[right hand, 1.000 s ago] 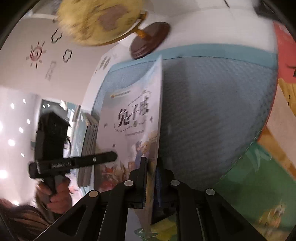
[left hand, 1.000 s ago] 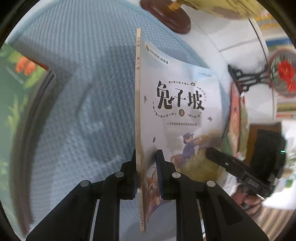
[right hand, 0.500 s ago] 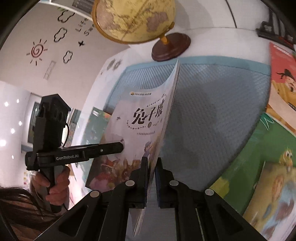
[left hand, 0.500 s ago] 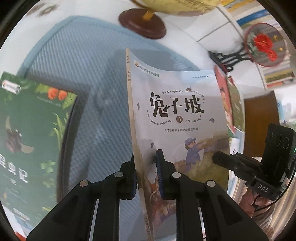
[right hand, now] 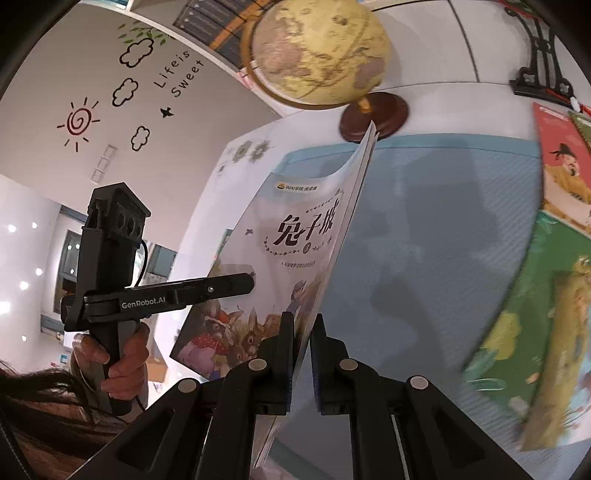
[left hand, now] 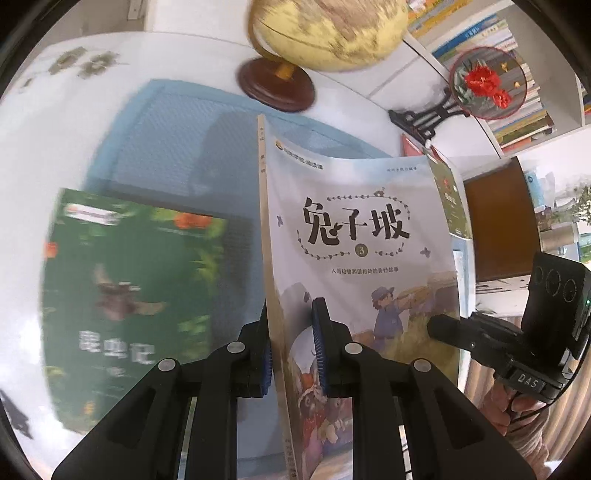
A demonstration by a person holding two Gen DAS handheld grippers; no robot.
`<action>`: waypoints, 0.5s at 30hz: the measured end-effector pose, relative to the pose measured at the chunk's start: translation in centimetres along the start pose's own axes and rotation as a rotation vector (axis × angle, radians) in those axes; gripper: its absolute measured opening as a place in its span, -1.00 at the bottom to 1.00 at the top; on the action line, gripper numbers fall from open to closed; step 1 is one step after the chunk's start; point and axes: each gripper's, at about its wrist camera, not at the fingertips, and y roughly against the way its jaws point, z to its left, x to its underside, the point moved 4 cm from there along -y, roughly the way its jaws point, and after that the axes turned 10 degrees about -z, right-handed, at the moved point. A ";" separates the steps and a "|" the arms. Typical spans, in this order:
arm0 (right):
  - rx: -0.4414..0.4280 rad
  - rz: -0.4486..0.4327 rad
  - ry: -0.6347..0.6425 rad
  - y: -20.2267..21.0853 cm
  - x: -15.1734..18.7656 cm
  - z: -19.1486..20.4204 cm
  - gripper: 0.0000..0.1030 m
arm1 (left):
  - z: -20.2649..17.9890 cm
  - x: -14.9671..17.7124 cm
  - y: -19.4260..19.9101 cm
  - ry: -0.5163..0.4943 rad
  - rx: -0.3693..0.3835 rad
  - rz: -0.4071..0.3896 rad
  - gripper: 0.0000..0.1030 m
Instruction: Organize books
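Both grippers hold one thin picture book (left hand: 354, 229) with a pale cover, black Chinese title and a farm scene, raised off a blue mat (left hand: 177, 140). My left gripper (left hand: 293, 343) is shut on its spine edge. My right gripper (right hand: 303, 347) is shut on the opposite, open edge of the same book (right hand: 295, 236). Each gripper shows in the other's view: the right one (left hand: 436, 326) at the book's right edge, the left one (right hand: 247, 282) gripped by a hand. A green insect book (left hand: 125, 295) lies flat at the left.
A globe (left hand: 325, 33) on a brown round base (left hand: 277, 85) stands behind the mat. A round fan with red flowers (left hand: 484, 83) sits on a black stand, before shelves of books. Red and green books (right hand: 561, 173) lie right of the mat, with another green one (right hand: 532, 332).
Both grippers rose with the book, so the mat, the green book and the globe now show more fully below and behind. The grips stayed the same.
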 end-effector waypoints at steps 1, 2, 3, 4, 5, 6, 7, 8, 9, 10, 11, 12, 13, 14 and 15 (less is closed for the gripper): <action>-0.009 -0.002 -0.001 -0.4 0.1 0.8 -0.85 | 0.7 0.0 0.6 -0.004 -0.008 -0.005 -0.67; -0.014 -0.008 0.000 -1.0 0.3 1.7 -0.85 | 1.5 -0.1 1.2 -0.002 -0.016 -0.008 -0.67; -0.021 -0.010 0.001 -1.4 0.5 2.4 -0.84 | 2.4 -0.1 1.7 0.006 -0.022 -0.008 -0.66; -0.028 -0.012 -0.001 -1.9 0.7 3.0 -0.84 | 3.2 0.0 2.1 0.012 -0.027 -0.008 -0.65; -0.036 -0.013 -0.002 -2.3 1.1 3.8 -0.84 | 3.9 0.0 2.5 0.015 -0.036 -0.009 -0.65; -0.045 -0.010 -0.005 -3.0 1.3 4.4 -0.84 | 4.8 0.1 2.8 0.017 -0.048 -0.011 -0.64; -0.052 -0.009 -0.006 -3.6 1.7 4.9 -0.84 | 5.9 0.2 3.2 0.022 -0.065 -0.014 -0.64; -0.059 -0.004 -0.010 -4.4 2.0 5.5 -0.84 | 6.4 0.2 3.4 0.025 -0.075 -0.014 -0.64; -0.064 0.002 -0.012 -5.2 2.2 5.9 -0.84 | 7.4 0.3 3.5 0.028 -0.088 -0.012 -0.63; -0.070 0.008 -0.016 -6.0 2.4 6.4 -0.84 | 8.5 0.4 3.7 0.035 -0.100 -0.010 -0.63; -0.075 0.014 -0.025 -7.0 2.6 6.8 -0.84 | 9.3 0.5 3.8 0.041 -0.107 -0.009 -0.63; -0.079 0.020 -0.034 -7.9 2.8 7.1 -0.84 | 10.1 0.6 3.9 0.043 -0.114 -0.006 -0.63; -0.082 0.023 -0.040 -8.4 3.0 7.4 -0.84 | 10.6 0.7 3.9 0.047 -0.119 -0.004 -0.63; -0.081 0.029 -0.046 -9.2 3.2 7.7 -0.84 | 11.2 0.8 3.9 0.054 -0.122 -0.002 -0.63; -0.079 0.031 -0.050 -9.6 3.4 7.9 -0.84 | 11.9 0.9 3.8 0.059 -0.128 0.002 -0.63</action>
